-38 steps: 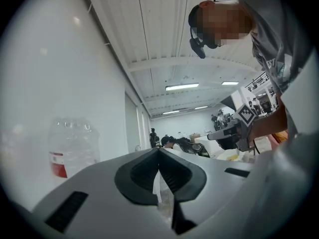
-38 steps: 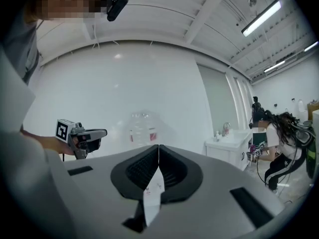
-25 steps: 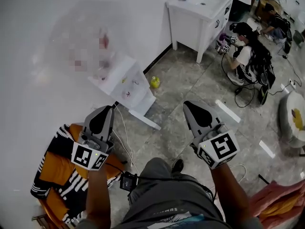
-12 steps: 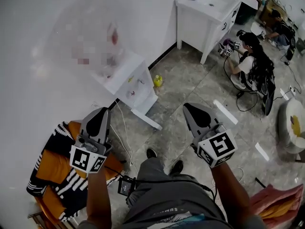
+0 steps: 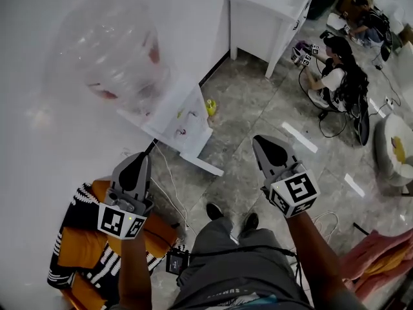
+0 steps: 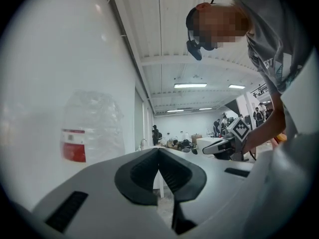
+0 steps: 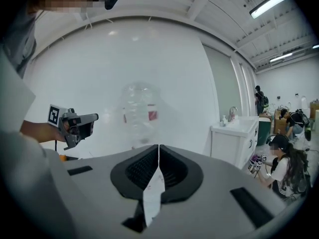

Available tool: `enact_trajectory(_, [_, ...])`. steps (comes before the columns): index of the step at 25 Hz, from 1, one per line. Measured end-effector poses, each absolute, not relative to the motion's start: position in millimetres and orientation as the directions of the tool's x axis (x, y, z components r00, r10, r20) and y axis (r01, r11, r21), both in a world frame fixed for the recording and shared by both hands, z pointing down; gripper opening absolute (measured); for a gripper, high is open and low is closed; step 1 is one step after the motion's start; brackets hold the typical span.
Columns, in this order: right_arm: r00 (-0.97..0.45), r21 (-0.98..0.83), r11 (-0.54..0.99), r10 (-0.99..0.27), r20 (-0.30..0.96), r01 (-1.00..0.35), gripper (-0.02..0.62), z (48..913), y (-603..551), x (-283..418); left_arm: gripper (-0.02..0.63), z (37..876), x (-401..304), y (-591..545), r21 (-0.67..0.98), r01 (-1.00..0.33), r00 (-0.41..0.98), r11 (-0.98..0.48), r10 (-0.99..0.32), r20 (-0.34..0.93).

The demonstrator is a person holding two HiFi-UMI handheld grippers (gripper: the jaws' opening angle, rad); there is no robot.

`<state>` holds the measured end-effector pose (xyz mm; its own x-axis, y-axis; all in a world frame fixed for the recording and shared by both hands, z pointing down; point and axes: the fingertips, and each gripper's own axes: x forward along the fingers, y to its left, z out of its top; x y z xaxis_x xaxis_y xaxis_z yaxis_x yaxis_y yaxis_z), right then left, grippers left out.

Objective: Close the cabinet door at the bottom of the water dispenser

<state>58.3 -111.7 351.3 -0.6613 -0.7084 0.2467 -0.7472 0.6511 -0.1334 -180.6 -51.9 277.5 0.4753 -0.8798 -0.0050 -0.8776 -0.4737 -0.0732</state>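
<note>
The white water dispenser (image 5: 177,118) stands against the wall at upper left, with a clear bottle (image 5: 110,50) on top. At its foot a white panel (image 5: 201,165) juts out over the floor; it looks like the open cabinet door. My left gripper (image 5: 137,161) is shut and empty, below and left of the dispenser. My right gripper (image 5: 263,143) is shut and empty too, to the right of the panel and apart from it. In the left gripper view the jaws (image 6: 159,151) meet beside the bottle (image 6: 92,128). The right gripper view has its closed jaws (image 7: 158,148) below the bottle (image 7: 139,113).
An orange chair with a striped cloth (image 5: 84,237) sits under my left arm. Cables (image 5: 171,179) trail on the tiles by the dispenser. A yellow item (image 5: 210,107) lies by the wall. A white vanity (image 5: 268,11) and a seated person (image 5: 335,76) are at upper right.
Both grippers have come nearer the dispenser and dropped a little. The dispenser and its bottle now look larger and lower in the head view. Both pairs of jaws stayed closed.
</note>
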Motion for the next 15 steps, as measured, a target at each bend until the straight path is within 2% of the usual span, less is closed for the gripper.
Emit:
enact_trajectory(8, [-0.607, -0.141, 0.595, -0.739, 0.292, -0.791, 0.031, 421, -116, 43, 0.017, 343, -191, -63, 0.014, -0.854, 0.519, -0.519, -0.853, 0.046])
enact_trajectory(15, [-0.582, -0.194, 0.553, -0.72, 0.377, -0.81, 0.032, 533, -107, 36, 0.017, 422, -181, -73, 0.058, -0.838, 0.546, -0.543, -0.832, 0.098])
